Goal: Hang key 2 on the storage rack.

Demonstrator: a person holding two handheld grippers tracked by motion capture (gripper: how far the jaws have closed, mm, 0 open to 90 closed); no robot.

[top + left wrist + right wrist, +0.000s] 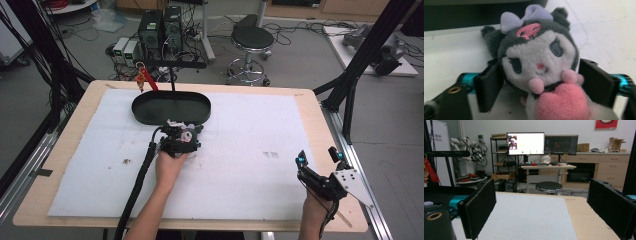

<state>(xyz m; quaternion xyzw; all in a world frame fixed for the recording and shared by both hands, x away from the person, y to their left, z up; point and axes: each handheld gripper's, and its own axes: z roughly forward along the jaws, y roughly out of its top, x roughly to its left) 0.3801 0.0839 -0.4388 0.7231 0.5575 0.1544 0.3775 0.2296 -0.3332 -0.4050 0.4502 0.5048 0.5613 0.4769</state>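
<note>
Item 1, plush toy: a small stuffed figure, dark grey hood and ears, white face, lilac bow, pink heart at the chest. It lies on the white mat of the worktop, just on my side of the black oval tray, not in it. In the left gripper view its head sits squarely between my 2 jaws.

Item 2, my left gripper: jaws part-closed around the toy's head. The left-hand pad meets the fur at the cheek; the right-hand pad stands just beside the other cheek, and I cannot tell whether it presses yet. I count this as closing on the toy, not a firm hold.

Item 3, my right gripper: parked near the right edge of the worktop, jaws spread wide, nothing between them.

Item 4, red tasselled charm: hangs from the black stand behind the tray, well apart from the toy.

Handling notes, by my judgement: the toy should be very light and fully soft, with no stiff core to bear on. It will squash before it resists, so the pads must travel well inward to bite. Fur gives fair friction; slipping is a small risk, sagging a larger one. The head is the widest, fullest part and the best place to take hold, across the cheeks. The heart and the small pink paws are too loose to trust. Nothing fragile here.
</note>
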